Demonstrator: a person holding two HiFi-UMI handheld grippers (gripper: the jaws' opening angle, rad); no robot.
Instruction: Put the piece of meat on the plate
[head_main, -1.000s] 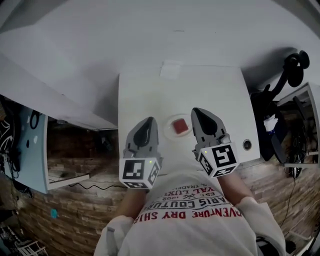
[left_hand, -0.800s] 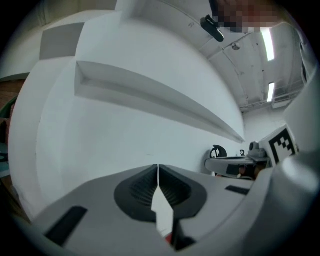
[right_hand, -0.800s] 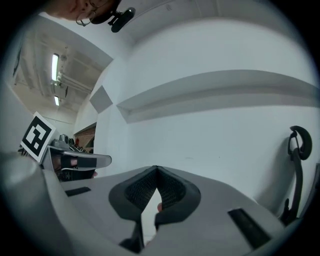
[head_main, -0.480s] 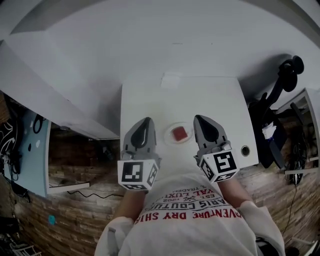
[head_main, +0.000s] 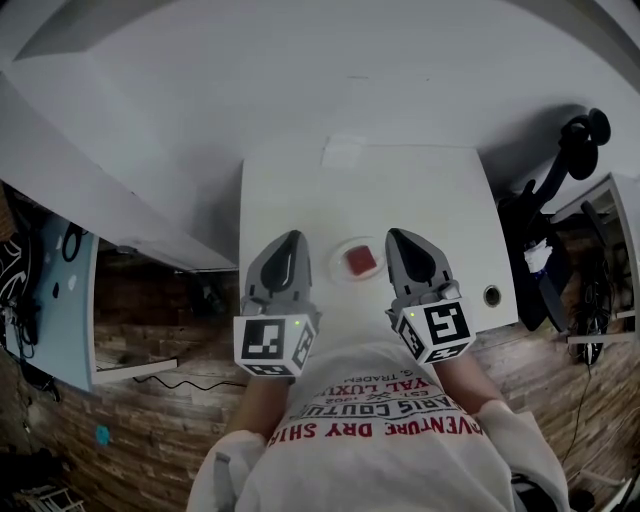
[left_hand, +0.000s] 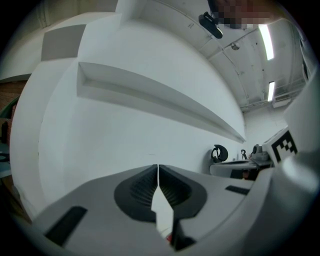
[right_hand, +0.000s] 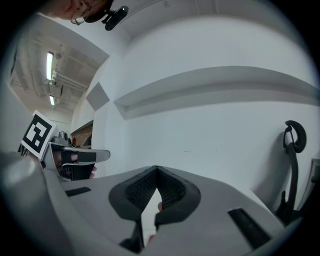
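Note:
A red piece of meat (head_main: 361, 260) lies on a small white plate (head_main: 341, 271) near the front edge of the white table (head_main: 290, 195). My left gripper (head_main: 288, 241) hovers just left of the plate and my right gripper (head_main: 398, 239) just right of it, both held level and pointing at the wall. Each has its jaw tips together with nothing between them. In the left gripper view the left gripper (left_hand: 158, 167) is shut, and the right gripper (right_hand: 156, 170) shows shut in its own view.
A pale paper square (head_main: 343, 151) lies at the table's far edge. A round hole (head_main: 491, 295) sits in the table's front right corner. A black chair (head_main: 575, 150) stands to the right and a wall shelf (head_main: 90, 175) to the left.

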